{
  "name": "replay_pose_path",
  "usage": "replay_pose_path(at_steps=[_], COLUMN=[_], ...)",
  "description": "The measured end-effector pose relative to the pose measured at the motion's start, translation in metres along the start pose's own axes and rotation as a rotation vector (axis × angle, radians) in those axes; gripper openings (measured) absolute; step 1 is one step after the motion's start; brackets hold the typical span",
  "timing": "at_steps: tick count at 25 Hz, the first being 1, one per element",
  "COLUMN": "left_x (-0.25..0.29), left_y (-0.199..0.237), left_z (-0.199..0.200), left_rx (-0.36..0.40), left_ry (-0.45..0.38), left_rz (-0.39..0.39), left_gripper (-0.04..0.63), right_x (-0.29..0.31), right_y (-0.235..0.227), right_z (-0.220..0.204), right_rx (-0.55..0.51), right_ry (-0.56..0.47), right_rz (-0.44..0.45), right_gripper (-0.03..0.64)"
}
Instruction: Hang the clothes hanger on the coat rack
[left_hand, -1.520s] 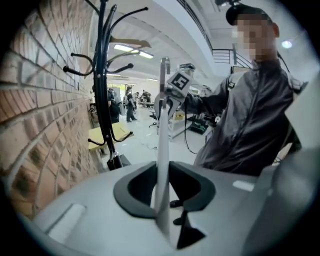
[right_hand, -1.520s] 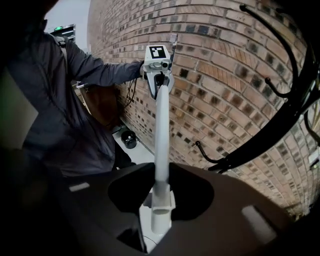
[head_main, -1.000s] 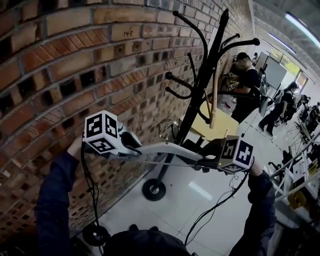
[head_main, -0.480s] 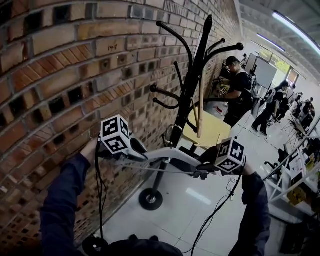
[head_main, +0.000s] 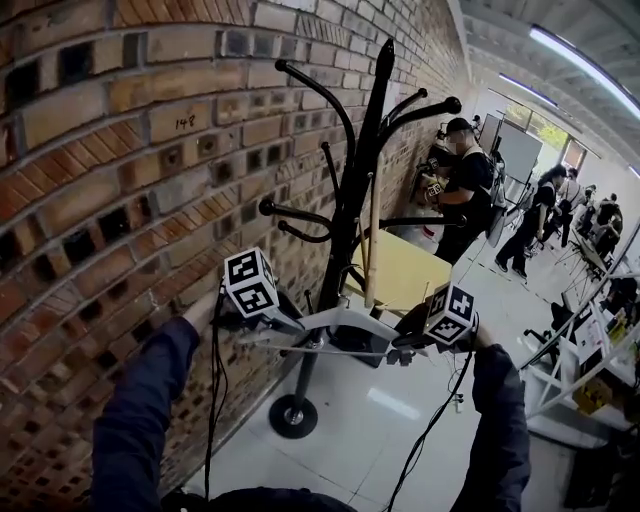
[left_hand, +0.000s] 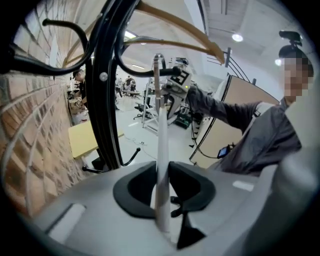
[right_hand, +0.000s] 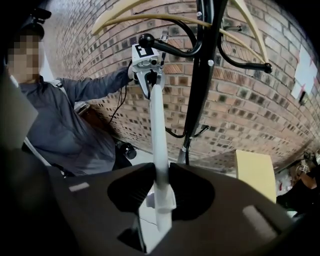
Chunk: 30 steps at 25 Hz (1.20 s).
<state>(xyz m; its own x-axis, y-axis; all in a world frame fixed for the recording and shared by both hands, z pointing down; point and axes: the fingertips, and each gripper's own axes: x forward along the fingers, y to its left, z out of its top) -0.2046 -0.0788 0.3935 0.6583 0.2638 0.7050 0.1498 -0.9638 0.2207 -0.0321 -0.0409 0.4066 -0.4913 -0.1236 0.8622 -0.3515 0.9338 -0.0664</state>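
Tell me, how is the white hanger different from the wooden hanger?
Colour: the white hanger is white; the wooden hanger is pale brown wood.
Place: the white hanger is off the coat rack, low by its pole; the wooden hanger already hangs on it, higher up.
Pose: in the head view the white hanger lies across, the wooden hanger hangs edge-on, straight down.
Both are curved clothes hangers.

Dark handwritten number, read as "148", stood on face of one brick (head_main: 185, 122) in brick wall (head_main: 90, 200), upper left of head view; last digit was uncertain.
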Motion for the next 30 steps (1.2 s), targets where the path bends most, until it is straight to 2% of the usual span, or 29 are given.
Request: replay_pose_path(at_steps=[5,7,9,13,17,21,23,25,28,30], left_x=[0.017,0.019,0.019,0.015,0.001,-0.007,-0.013,-0.027,-0.051,-0.056], left_y=[0.018,0.024,0.031,0.052,0.07,0.08,0.085,0.081,0.054,0.026], left_z=[-0.011,-0.012,-0.013,-0.013,-0.014,-0.018,-0.018,-0.019,-0.029,-0.041], left_rx=[-0.03,-0.043,-0.024,0.077,0.15,0.173,0.219,0.258,0.295,0.283], left_ry=[0.0,-0.025,-0.058,-0.124,-0.199,-0.26,-0.293,-0.374,-0.495,-0.539], left_rz=[0.018,0.032,0.085,0.296,0.568,0.763,0.899,1.037,1.206,1.264], left_gripper=[0.089,0.089,0.092,0.105,0.131,0.156,0.163,0.162,0.163,0.16], right_x=[0.021,0.027,0.03,0.032,0.029,0.015,0.006,-0.004,-0.006,0.001], right_y=[-0.022,-0.032,-0.042,-0.062,-0.075,-0.085,-0.085,-0.067,-0.012,0.028], right_z=[-0.015,-0.017,-0.016,-0.008,0.001,0.007,0.007,0.012,0.016,0.012], right_rx=[0.009,0.018,0.018,-0.003,-0.031,-0.057,-0.071,-0.056,0.062,0.147], right_ry=[0.027,0.002,-0.037,-0.104,-0.222,-0.308,-0.342,-0.431,-0.614,-0.708], right_rz=[-0.009,-0.017,-0.057,-0.21,-0.416,-0.695,-0.852,-0.972,-1.012,-1.014], right_gripper=[0.109,0.114,0.121,0.133,0.135,0.158,0.158,0.158,0.124,0.112])
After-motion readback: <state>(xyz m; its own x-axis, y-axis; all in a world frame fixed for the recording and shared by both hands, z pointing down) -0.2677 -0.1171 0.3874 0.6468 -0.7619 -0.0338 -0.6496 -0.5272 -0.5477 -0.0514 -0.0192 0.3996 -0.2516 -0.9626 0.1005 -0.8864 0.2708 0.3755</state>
